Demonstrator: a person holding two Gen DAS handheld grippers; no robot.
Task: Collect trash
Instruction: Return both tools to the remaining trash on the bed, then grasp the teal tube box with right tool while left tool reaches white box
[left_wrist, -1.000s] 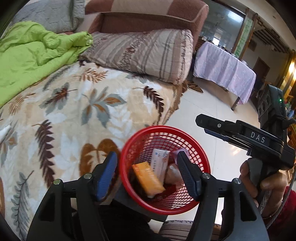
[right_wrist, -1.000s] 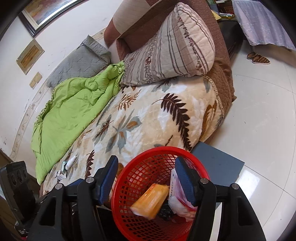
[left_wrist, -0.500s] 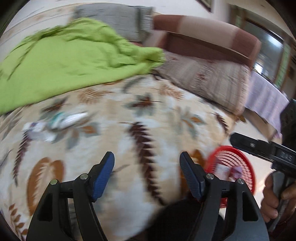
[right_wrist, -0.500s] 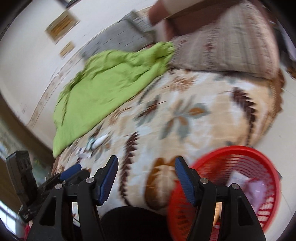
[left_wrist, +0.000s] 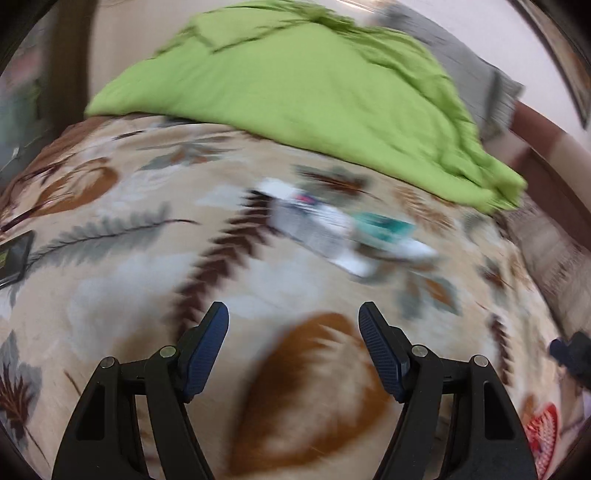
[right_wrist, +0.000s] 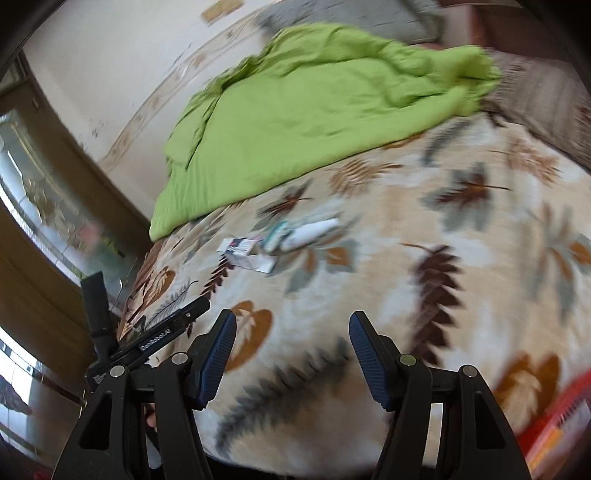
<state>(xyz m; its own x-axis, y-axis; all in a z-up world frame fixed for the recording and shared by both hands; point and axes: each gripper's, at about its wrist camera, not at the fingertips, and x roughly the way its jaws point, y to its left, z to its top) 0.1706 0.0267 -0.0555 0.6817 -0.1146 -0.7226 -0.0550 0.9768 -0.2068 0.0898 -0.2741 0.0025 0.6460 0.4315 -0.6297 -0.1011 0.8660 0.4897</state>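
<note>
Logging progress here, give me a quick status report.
Left gripper open, empty. Right gripper open, empty. Trash pile ahead on bedspread. Nothing blocking.

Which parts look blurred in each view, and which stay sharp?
Left wrist view: the left gripper is sharp, while the trash pile and leaf blanket smear with motion. Right wrist view: the right gripper is sharp, the green quilt softer.

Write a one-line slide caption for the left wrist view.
Open left gripper hovers over the leaf-print blanket, facing blurred wrappers below the green quilt.
</note>
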